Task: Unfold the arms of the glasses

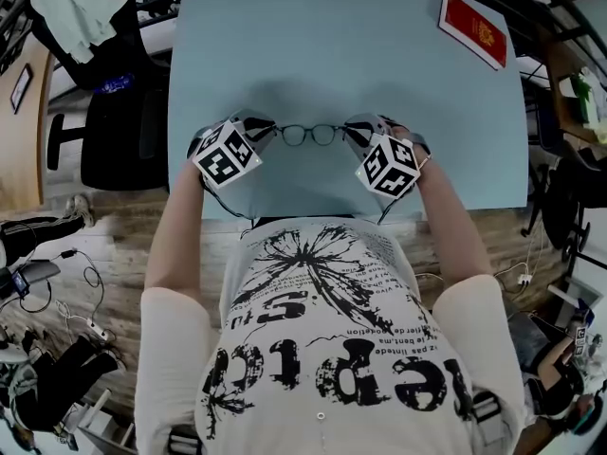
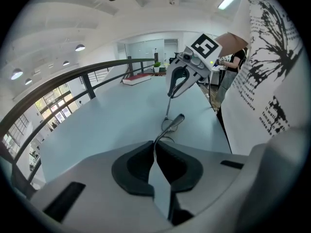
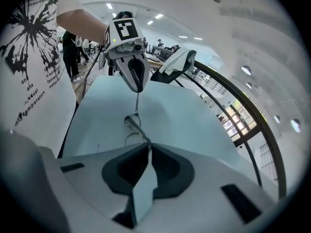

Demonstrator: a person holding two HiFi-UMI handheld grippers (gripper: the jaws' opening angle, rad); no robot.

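Observation:
Thin dark-framed glasses [image 1: 311, 135] are held over the pale blue table [image 1: 332, 55], lenses facing away from me, between the two grippers. My left gripper [image 1: 272, 133] is shut on the left arm of the glasses; in the left gripper view that arm [image 2: 171, 124] runs out from between the closed pads [image 2: 154, 149]. My right gripper [image 1: 349, 133] is shut on the right arm, which curves out of its jaws [image 3: 147, 149] to the frame [image 3: 132, 124]. Each gripper view shows the other gripper [image 2: 181, 79] [image 3: 135, 72] at the far end of the glasses.
A red book [image 1: 472, 28] lies at the table's far right corner. A black chair [image 1: 104, 112] with a white cloth over it stands left of the table. The table's near edge runs just below the grippers, against my body.

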